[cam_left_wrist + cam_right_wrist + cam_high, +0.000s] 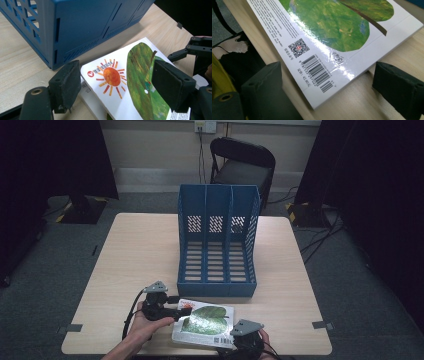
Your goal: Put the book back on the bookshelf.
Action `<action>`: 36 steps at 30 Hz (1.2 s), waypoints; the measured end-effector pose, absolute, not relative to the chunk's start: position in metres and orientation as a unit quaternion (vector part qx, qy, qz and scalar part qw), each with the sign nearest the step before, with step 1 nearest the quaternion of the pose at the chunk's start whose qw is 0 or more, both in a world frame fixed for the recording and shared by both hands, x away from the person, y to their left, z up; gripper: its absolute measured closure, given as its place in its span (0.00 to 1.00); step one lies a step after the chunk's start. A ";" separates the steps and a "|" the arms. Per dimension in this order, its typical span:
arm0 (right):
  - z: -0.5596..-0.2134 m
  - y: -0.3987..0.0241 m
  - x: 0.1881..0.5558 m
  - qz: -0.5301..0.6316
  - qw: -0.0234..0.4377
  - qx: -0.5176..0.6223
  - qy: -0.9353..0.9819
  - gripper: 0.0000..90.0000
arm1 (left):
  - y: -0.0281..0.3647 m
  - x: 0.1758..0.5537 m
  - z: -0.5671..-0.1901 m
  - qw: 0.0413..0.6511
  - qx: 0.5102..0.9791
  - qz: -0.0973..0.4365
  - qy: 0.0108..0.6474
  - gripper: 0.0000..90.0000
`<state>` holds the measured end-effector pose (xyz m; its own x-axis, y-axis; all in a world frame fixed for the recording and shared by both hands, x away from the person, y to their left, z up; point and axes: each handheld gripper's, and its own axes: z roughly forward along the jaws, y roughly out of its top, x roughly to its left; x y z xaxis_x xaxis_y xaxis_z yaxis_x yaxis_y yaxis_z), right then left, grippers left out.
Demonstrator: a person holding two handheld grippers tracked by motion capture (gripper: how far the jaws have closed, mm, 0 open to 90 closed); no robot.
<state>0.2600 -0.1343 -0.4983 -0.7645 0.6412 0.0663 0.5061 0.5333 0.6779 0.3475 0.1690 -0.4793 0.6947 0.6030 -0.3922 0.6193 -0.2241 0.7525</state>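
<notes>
my left claw and right claw gape unclenched round the book corners (ready to lift it into the rack).

**Handheld grippers and operator: appearance**

Left gripper: black body, grey three-cornered plate on top, black cable looping from its rear. Jaws matt black and blocky, with scuffed rubbery pads, small recessed screw holes, and a brass-coloured threaded insert in the arm.

Right gripper: same black build, grey three-cornered plate with dark fastener holes, black cables.

Operator: forearm bare; no sleeve visible.
</notes>
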 end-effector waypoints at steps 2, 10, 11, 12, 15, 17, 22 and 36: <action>-0.499 -0.133 0.260 0.352 0.100 0.330 0.870 0.09 | 0.168 0.347 -0.478 0.484 0.784 -0.006 0.389 0.26; -0.500 -0.128 0.257 0.344 0.123 0.340 0.867 0.09 | 0.170 0.344 -0.473 0.496 0.777 -0.007 0.388 0.26; -0.500 -0.128 0.257 0.345 0.123 0.343 0.865 0.09 | 0.171 0.344 -0.473 0.499 0.775 -0.009 0.388 0.26; -0.500 -0.128 0.258 0.347 0.122 0.344 0.864 0.09 | 0.172 0.343 -0.472 0.500 0.774 -0.010 0.388 0.26; -0.499 -0.129 0.259 0.346 0.115 0.344 0.865 0.10 | 0.172 0.343 -0.472 0.501 0.774 -0.011 0.388 0.26; -0.499 -0.130 0.258 0.348 0.115 0.345 0.864 0.12 | 0.173 0.342 -0.472 0.501 0.774 -0.012 0.387 0.26; -0.499 -0.132 0.257 0.355 0.112 0.351 0.859 0.14 | 0.175 0.341 -0.472 0.506 0.771 -0.015 0.386 0.26; -0.499 -0.133 0.254 0.363 0.115 0.363 0.850 0.15 | 0.175 0.340 -0.471 0.510 0.768 -0.016 0.387 0.24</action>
<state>0.2542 -0.1329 -0.4991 -0.7096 0.7013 0.0685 0.5347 0.4726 0.7005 0.3400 0.1753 -0.4708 0.6998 0.5782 -0.4195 0.6106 -0.1794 0.7713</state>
